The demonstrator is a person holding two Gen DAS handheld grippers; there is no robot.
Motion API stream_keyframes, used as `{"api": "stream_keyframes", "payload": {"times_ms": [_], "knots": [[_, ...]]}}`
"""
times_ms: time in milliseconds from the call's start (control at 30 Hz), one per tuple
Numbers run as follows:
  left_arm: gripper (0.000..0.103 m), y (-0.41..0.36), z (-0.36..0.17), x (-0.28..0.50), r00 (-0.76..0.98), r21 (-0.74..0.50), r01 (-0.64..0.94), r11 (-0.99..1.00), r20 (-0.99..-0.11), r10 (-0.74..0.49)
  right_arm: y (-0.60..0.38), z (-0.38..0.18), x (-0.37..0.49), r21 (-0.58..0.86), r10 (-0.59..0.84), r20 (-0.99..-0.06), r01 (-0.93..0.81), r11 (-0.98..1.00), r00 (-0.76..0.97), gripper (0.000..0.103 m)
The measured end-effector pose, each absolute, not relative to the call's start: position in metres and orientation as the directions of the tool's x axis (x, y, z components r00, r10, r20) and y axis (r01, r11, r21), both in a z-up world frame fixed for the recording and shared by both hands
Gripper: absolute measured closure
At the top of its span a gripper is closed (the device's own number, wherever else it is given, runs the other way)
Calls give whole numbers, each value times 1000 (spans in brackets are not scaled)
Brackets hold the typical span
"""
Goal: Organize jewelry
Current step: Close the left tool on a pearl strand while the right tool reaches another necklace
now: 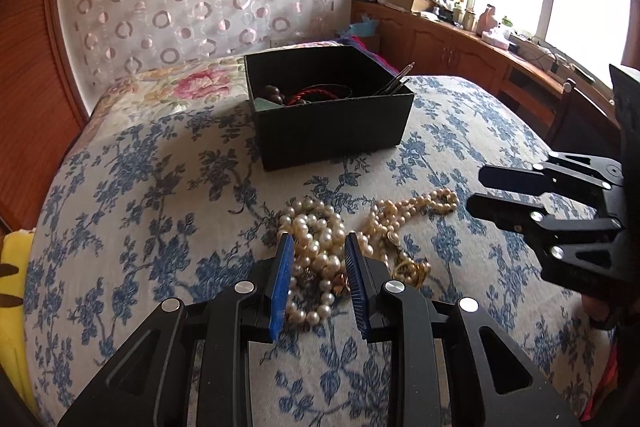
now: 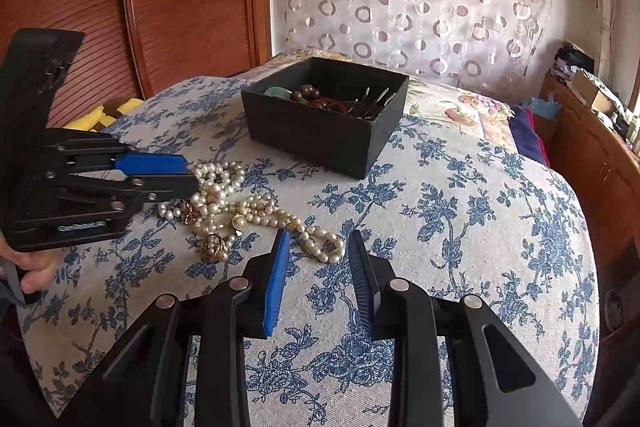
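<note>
Both tongs stand apart and empty: left tongs (image 1: 318,281) straddle the pearl necklaces (image 1: 320,247) heaped on the bed (image 1: 140,187), ready to lift them into the black box (image 1: 332,131); right tongs (image 2: 320,281) wait beside

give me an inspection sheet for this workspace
surface: bed with blue floral cover
job's things: pearls in a tangled heap, gold ring beside them; black box behind, already holding beads and pins
clutter: yellow item at the bed's edge
grippers: left gripper open, fingers either side of the pearls; right gripper open, nothing held
cables: some on the desk
surroundings: patterned curtain, wood panels, bright window
</note>
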State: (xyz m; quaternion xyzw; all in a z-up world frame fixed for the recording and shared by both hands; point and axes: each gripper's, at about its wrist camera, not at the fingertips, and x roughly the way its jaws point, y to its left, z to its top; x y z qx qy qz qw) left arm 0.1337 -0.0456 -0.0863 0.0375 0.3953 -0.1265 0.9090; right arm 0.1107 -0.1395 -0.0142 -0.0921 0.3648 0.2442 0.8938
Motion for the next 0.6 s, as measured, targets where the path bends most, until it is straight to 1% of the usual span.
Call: {"api": "stream_keyframes", "payload": {"times_ms": [167, 200, 233, 300, 500, 600], "knots": [[79, -48, -88, 143, 650, -30, 243, 970, -737, -185, -137, -14, 109, -6, 357, -696, -502, 865, 623, 70], [85, -48, -88, 144, 650, -31, 241, 970, -737, -185, -137, -14, 109, -8, 355, -696, -501, 865, 624, 70], [95, -47, -88, 144, 650, -29, 230, 973, -740, -176, -137, -14, 108, -9, 354, -696, -500, 866, 625, 70], [96, -43, -87, 142, 655, -41, 206, 978, -737, -169, -137, -14, 108, -9, 353, -697, -499, 866, 624, 70], [96, -29, -68, 126, 695, -104, 190, 976, -689, -209, -136, -15, 109, -7, 350, -702, -498, 867, 620, 70], [96, -23, -56, 115, 716, -118, 192, 974, -662, -221, -137, -16, 113, 24, 374, -711, -512, 859, 595, 70]]}}
